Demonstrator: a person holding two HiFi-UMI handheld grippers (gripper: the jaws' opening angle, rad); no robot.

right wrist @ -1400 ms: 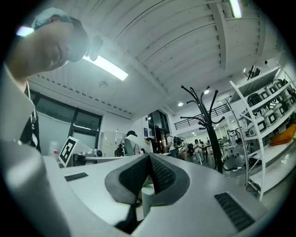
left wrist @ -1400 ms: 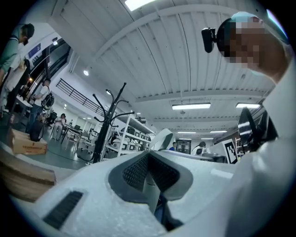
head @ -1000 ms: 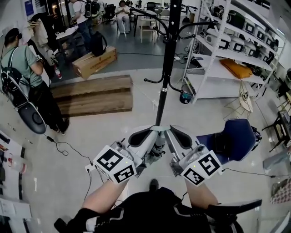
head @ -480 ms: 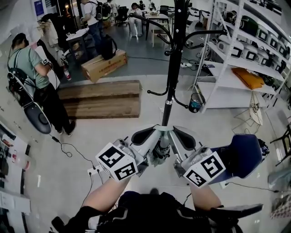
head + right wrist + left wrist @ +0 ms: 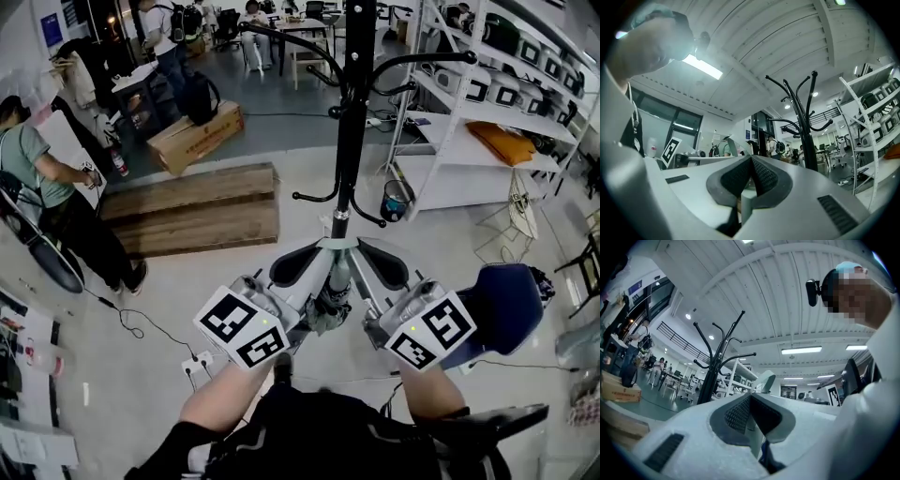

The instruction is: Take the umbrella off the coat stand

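The left gripper point(image 5: 292, 267) and right gripper point(image 5: 382, 265) are closed, with nothing clamped. The umbrella point(image 5: 323, 314), judged to be the grey bundle low against the coat stand point(image 5: 349, 122), is not yet gripped; removal is outstanding.

The left tongs point(image 5: 295, 266) and right tongs point(image 5: 384, 265) were pale grey with black ribbed pads point(image 5: 739, 412), each bearing a white cube point(image 5: 239, 328) with black square markers. The person wore black clothing point(image 5: 319, 433).

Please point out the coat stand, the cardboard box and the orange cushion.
coat stand point(image 5: 349, 141): head view, on its black pole.
cardboard box point(image 5: 195, 134): head view, on its top face.
orange cushion point(image 5: 504, 142): head view, at its middle.
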